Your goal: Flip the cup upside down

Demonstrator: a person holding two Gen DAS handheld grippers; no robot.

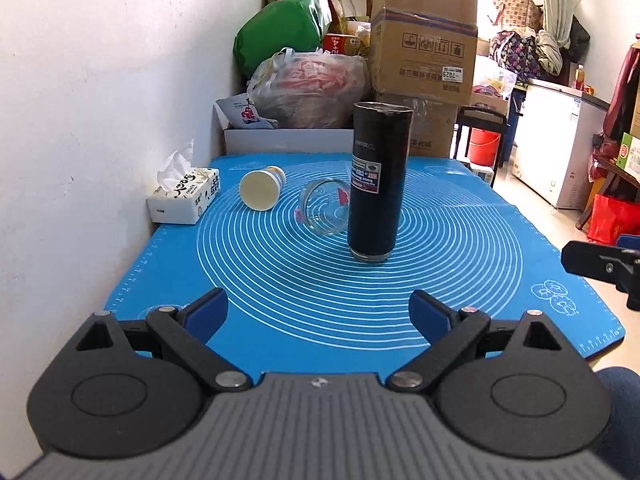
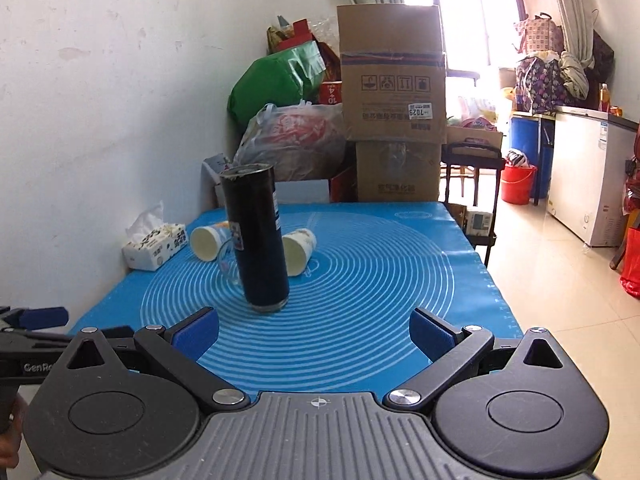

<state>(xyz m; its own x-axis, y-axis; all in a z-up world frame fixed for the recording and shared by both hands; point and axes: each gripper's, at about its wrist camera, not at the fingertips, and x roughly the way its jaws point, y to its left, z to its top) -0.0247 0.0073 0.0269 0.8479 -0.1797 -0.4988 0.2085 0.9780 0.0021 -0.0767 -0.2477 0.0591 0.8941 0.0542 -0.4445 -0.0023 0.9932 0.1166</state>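
Tall black cylindrical cup (image 1: 378, 182) stood upright near the middle of the blue-matted surface (image 1: 460, 280), apart from both tools, left (image 1: 319, 310) and right (image 2: 314, 330), each spread wide and holding nothing.

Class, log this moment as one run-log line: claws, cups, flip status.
left claw open, empty | right claw open, empty | tumbler standing | glass and paper cups on sides | flip not begun
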